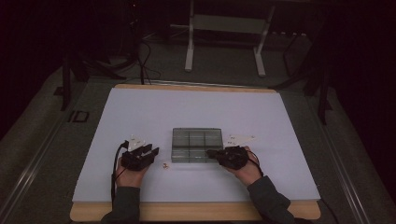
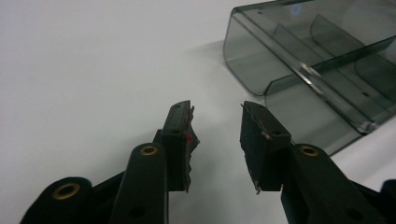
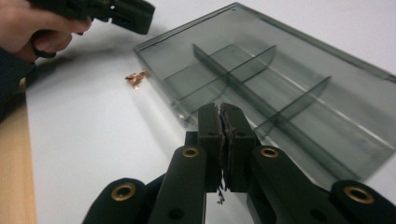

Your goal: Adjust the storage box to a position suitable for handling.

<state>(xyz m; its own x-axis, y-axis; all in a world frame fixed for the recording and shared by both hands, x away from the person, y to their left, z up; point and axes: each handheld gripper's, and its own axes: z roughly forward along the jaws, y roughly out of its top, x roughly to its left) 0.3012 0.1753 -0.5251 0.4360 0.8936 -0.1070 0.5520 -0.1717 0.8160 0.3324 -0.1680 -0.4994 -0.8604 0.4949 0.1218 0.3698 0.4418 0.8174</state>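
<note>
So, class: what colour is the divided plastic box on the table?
Smoky, see-through grey; the box shows best in the right gripper view.

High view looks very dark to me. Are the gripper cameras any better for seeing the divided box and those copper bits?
High view: dim, surroundings nearly black, the smoky transparent plastic divided box murky. Left gripper view: bright, open left gripper sharp, box slightly soft. Right gripper view: well lit, dividers clear, small copper-coloured bits small and blurred, shut right gripper crisp.

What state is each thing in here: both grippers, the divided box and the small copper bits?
left gripper: open, nothing between its jaws, beside the box.
right gripper: shut, at the box's near edge; whether anything is pinched is unclear.
compartment box: lidless, flat on the table; compartments look empty.
copper bits: loose on the table, beside the box, untouched.
</note>
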